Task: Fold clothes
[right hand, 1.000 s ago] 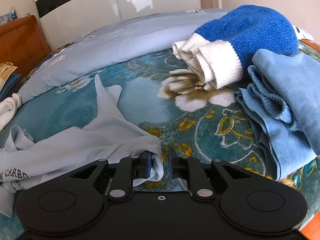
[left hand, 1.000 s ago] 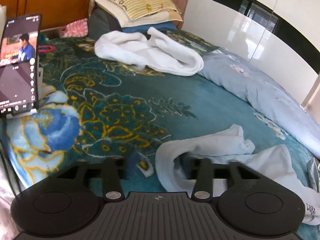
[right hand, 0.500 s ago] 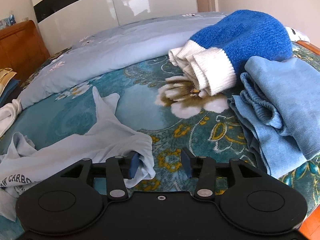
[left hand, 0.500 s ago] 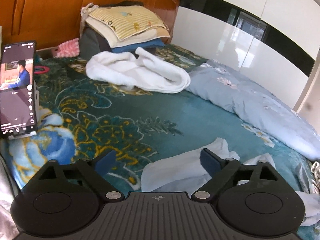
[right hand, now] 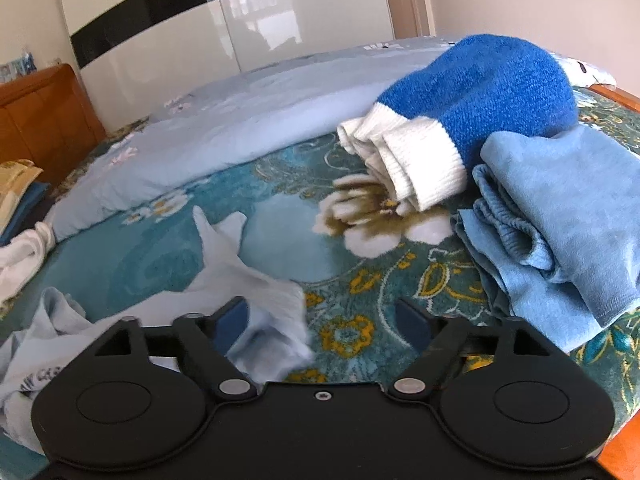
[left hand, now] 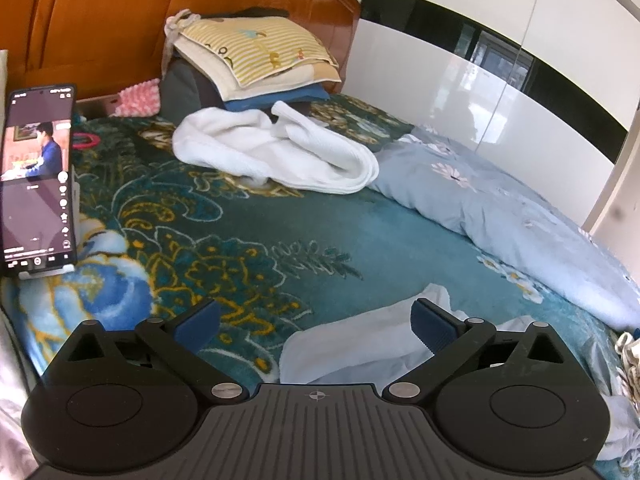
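We have the pale blue shirt [left hand: 360, 344] lying loose and rumpled on the teal patterned blanket [left hand: 248, 216], low in both views: at about 5 o'clock in the left wrist view, at about 7 o'clock in the right one [right hand: 248, 292], where some dark lettering shows on its crumpled end. It has no clean folds that we can see, so we judge this garment still needs laying flat and folding.

Our left gripper [left hand: 316, 320] is spread wide with nothing between its fingers; its right-hand finger hangs over the shirt's edge. Our right gripper [right hand: 320, 320] is likewise spread wide and holds nothing, though a blurred hem of the shirt lies right by its left-hand finger.

Further out, at 1 to 3 o'clock in the right view, a blue and white sweater [right hand: 472, 100] and a light blue garment [right hand: 560, 208] sit bundled; these look folded, as far as we can tell. At 12 o'clock in the left view a white garment [left hand: 276, 152] sprawls unfolded before a stacked pile [left hand: 256, 52] by the headboard. So part of the job looks done, with at least two pieces left. A phone [left hand: 38, 180] stands at 9 o'clock, and a grey-blue quilt [left hand: 500, 208] runs along 2 o'clock.
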Available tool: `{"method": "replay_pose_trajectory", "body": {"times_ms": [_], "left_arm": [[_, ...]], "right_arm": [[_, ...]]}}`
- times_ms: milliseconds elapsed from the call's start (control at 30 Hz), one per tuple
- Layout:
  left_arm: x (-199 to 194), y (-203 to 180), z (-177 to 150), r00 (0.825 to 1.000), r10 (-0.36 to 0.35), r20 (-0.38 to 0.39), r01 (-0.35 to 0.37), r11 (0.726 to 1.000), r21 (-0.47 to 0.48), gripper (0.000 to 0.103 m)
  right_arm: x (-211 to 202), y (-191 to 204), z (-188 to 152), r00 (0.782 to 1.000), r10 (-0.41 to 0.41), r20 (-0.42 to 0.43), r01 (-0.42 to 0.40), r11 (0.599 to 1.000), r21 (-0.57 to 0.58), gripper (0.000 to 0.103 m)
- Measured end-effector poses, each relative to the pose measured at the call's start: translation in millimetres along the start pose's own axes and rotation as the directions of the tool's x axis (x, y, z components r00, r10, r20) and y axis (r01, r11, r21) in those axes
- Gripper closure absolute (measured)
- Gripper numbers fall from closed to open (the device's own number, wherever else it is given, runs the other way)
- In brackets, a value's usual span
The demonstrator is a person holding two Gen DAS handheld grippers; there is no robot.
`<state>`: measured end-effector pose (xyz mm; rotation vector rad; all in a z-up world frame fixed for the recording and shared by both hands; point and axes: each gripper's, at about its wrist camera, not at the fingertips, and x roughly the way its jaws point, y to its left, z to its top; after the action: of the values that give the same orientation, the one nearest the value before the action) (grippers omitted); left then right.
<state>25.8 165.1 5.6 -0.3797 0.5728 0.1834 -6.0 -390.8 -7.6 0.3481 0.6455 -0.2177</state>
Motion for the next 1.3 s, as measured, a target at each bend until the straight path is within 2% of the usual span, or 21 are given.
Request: {"method": "replay_pose_trajectory", "body": {"times_ms": [133,467,667,833,1067,1300], "left_arm": [[0.4,0.1,0.1,1.000,-0.004,-0.001,0.004,1.000,-0.005,0.000],[1.9,-11.4,3.8,0.999,-0.042,0.004,0.042,0.999,0.020,0.000],[7.7,-24.8,9.1,0.997,-0.076,0.004,0.075,0.996,0.057,0.000],[18.5,-40.7,12.8,0.993,-0.116,-0.017,0.117,0.988,0.101,0.000],[40.1,-73.2,9.5,0.980,-0.183,-0.077,0.195,0.961,0.196,0.000],[65.0,-110.2,-6.2,0.960,-0.231,-0.161,0.272,0.906,0.323,0.002]], "right_arm": [[-9.2,3.8,3.3,0.999,0.010,0.035,-0.010,1.000,-0.019,0.010],[-20.4,19.0,13.3,0.991,0.096,0.098,-0.091,0.994,-0.053,0.009],[-15.4,42.5,17.1,0.981,0.170,0.095,-0.158,0.980,-0.119,0.009],[-5.5,70.0,19.9,0.970,0.237,0.061,-0.221,0.954,-0.202,0.009],[20.6,111.6,12.4,0.960,0.276,-0.035,-0.272,0.904,-0.329,0.009],[42.2,139.9,-0.3,0.957,0.272,-0.103,-0.289,0.852,-0.436,0.010]]}}
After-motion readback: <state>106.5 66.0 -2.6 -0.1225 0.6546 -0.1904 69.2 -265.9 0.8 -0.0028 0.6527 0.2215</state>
